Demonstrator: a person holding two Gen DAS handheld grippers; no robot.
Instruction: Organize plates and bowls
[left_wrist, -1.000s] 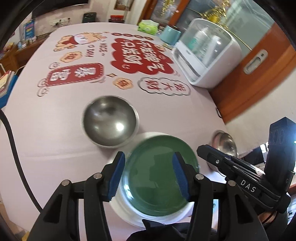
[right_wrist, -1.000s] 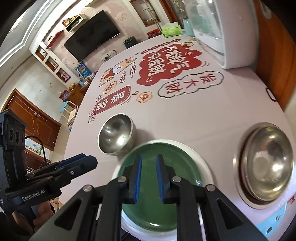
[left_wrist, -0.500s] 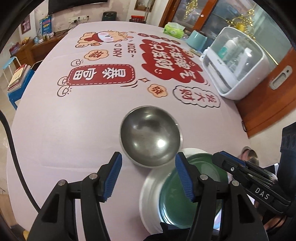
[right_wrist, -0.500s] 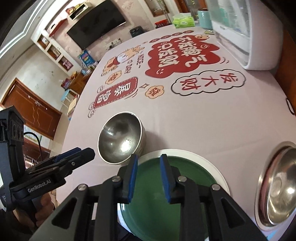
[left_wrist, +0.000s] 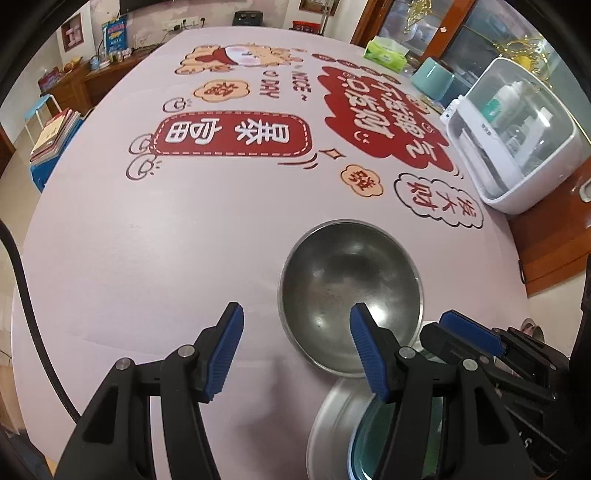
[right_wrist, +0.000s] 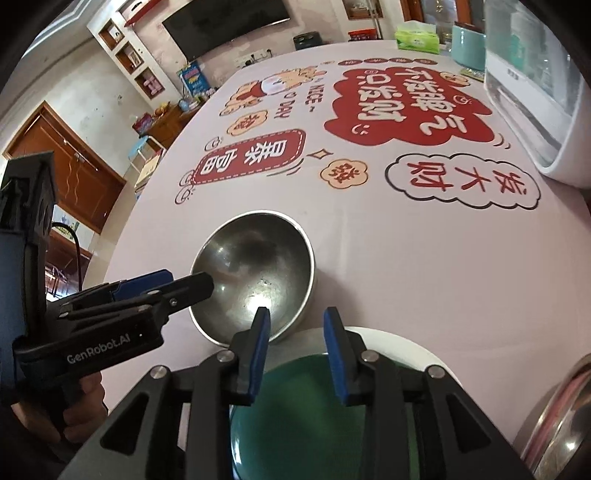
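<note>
A steel bowl (left_wrist: 351, 291) (right_wrist: 255, 277) stands upright on the pink printed tablecloth (left_wrist: 184, 240), touching the white rim of a green plate (right_wrist: 306, 424) (left_wrist: 369, 454) nearer to me. My left gripper (left_wrist: 295, 339) (right_wrist: 177, 284) is open and straddles the bowl's left rim, one pad above the bowl's inside and one above the cloth. Its pads do not press the rim. My right gripper (right_wrist: 295, 336) (left_wrist: 447, 328) hovers where the bowl and the plate meet. Its jaws are opening, with nothing gripped between them. A second steel bowl (right_wrist: 557, 417) peeks in at the lower right.
A white cabinet with a clear lid (left_wrist: 517, 140) stands at the table's right side, with a teal container (left_wrist: 432, 79) and a green tissue box (left_wrist: 386, 55) behind it. A black cable (left_wrist: 22, 295) hangs at the left. A hand (right_wrist: 81, 406) holds the left gripper.
Both grippers slid from above the green plate toward the steel bowl and dropped lower. The right jaws went from nearly shut to clearly apart. The left jaws widened slightly.
</note>
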